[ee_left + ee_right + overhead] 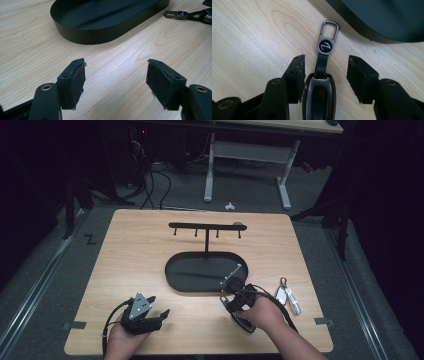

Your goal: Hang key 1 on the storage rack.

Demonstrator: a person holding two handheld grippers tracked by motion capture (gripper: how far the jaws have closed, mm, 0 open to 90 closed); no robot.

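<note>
The right claw (325,72) stands half open over a key fob (319,97) lying flat on the pale wood worktop (249,37), just near of the black oval tray (387,17), jaws either side, apparently lined up to grip. The fob is smooth with a leather strap and metal clip (329,28). The left claw (116,83) rests wide and empty, near left.

From high above the near edge we look forward and down over the whole tabletop (150,245). Each gripper camera sits low and close, looking along its own fingers. All three views share the black tray (205,272).
</note>
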